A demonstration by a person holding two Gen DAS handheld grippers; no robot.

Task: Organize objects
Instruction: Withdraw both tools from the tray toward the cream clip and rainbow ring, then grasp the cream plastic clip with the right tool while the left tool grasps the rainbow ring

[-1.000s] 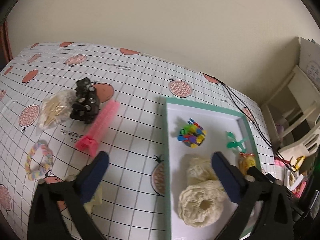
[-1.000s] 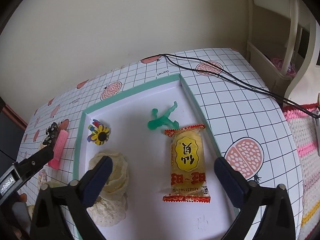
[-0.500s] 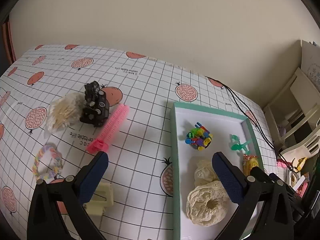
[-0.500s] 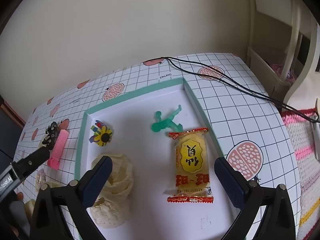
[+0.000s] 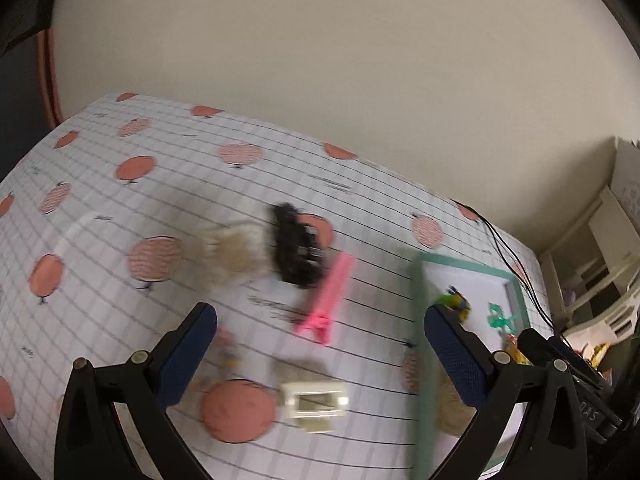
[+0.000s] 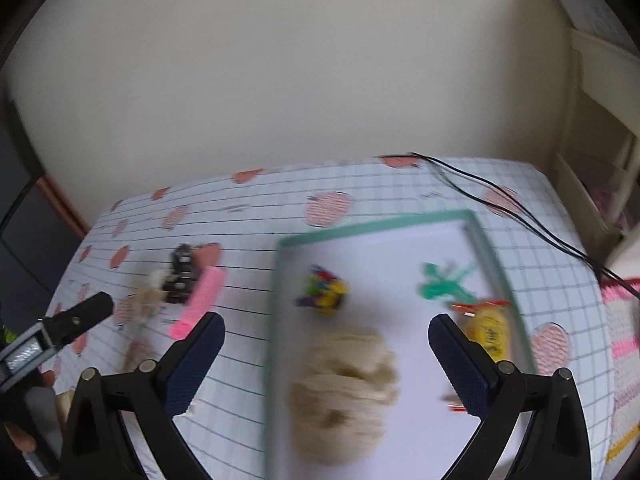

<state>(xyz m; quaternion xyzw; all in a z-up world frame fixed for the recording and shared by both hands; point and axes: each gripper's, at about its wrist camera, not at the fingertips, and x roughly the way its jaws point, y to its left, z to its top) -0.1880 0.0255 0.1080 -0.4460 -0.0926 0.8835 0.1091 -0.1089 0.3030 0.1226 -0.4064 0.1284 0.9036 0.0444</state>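
**Meanwhile, both grippers swing left, away from the tray**

Already the teal-rimmed tray (image 6: 486, 240) holds four things: a cream crocheted piece (image 6: 344, 380), a multicoloured bead toy (image 6: 324, 292), a green figure (image 6: 444, 284) and a yellow snack packet (image 6: 488, 330). Compared with a second ago, the left wrist view has slid off the tray: it then looked down on the crocheted piece, and now the tray sits at its right edge, with loose items filling the middle. Both views are smeared by motion, so the hands are clearly travelling.

Left of the tray on the checked cloth (image 5: 160, 184) lie the things still to be sorted: a pink comb (image 5: 328, 300) nearest the tray, a black toy (image 5: 296, 248) touching its far end, a pale fluffy bundle (image 5: 236, 252) beyond that, and a cream rectangular clip (image 5: 314, 400) close under the left gripper (image 5: 320, 348). A pastel bracelet seen earlier is now mostly hidden behind the left finger.

Both the left gripper and the right gripper (image 6: 326, 354) stand wide apart and carry nothing. My reading: a deposit is finished and the left gripper is heading for the next pickup, probably the clip or the comb.
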